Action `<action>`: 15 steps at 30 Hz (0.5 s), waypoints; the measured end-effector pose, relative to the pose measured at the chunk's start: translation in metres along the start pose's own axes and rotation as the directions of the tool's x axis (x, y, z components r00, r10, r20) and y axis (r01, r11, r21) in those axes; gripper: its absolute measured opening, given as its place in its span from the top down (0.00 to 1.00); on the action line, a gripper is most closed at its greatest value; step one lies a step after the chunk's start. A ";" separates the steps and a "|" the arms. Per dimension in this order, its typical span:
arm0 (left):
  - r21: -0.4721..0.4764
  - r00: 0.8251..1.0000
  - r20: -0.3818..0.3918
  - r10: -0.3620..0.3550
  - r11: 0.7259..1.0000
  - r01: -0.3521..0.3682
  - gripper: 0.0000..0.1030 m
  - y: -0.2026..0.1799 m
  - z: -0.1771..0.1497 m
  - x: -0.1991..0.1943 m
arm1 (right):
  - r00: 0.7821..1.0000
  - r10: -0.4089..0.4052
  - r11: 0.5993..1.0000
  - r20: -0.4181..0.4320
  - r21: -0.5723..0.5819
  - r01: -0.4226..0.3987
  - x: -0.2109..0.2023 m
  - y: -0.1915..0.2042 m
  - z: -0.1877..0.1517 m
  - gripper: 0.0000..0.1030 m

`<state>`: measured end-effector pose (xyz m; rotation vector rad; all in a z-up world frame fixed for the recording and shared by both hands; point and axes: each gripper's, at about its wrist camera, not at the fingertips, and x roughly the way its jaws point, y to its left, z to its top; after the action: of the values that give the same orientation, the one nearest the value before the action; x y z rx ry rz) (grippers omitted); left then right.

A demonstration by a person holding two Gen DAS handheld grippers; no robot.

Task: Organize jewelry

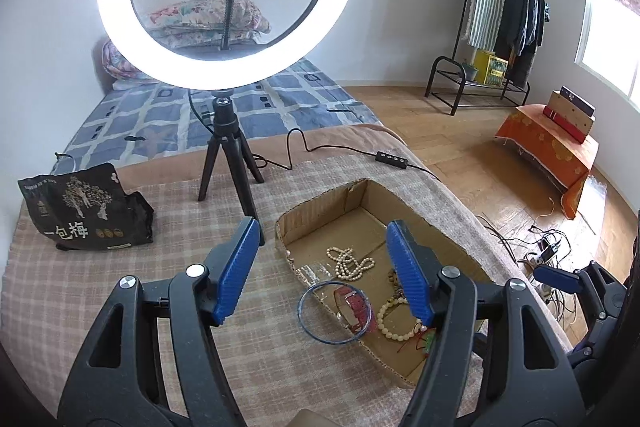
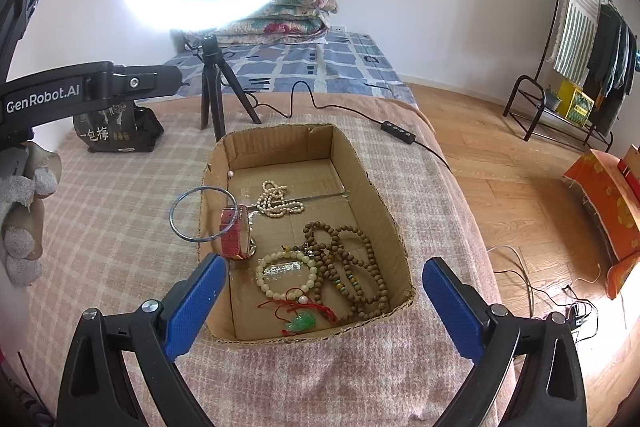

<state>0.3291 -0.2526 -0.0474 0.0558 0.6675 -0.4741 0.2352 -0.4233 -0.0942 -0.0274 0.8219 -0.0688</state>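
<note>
Much of what I see is cut off: my own black arms cover the near end of the cardboard box point(image 1: 320, 215) in the left view, and my right blue finger there hides part of the brown bead string point(image 2: 352, 267).

My left fingers point(image 1: 324, 271) stand apart with nothing between them. Just ahead of them a clear blue bangle point(image 1: 334, 311) leans over the box's left wall, touching a red watch strap point(image 1: 356, 307) inside; I cannot make out the watch's face.

Beyond my fingertips lies a white pearl necklace point(image 2: 278, 201), heaped. Nearer, between my right fingers point(image 2: 324, 295), which are spread wide and empty, sit a pale bead bracelet point(image 2: 286, 277), a red cord with a green pendant point(image 2: 300, 323), and the brown beads coiled to the right.

The box rests on a checked blanket point(image 2: 120, 227) on the bed.
</note>
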 end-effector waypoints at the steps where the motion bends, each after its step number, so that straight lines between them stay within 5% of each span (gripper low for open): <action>1: 0.002 1.000 0.005 0.007 1.000 -0.007 0.34 0.003 -0.001 -0.006 | 1.000 -0.002 1.000 0.005 -0.002 0.002 -0.003 0.002 0.000 0.03; 15: 0.015 0.998 0.051 0.031 0.999 -0.032 0.25 0.022 -0.023 -0.079 | 0.996 -0.061 0.998 0.069 -0.014 0.062 -0.052 0.016 -0.005 0.00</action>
<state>0.2718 -0.1965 -0.0198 0.0686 0.6126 -0.4487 0.1973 -0.4037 -0.0599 -0.0700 0.7534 -0.1187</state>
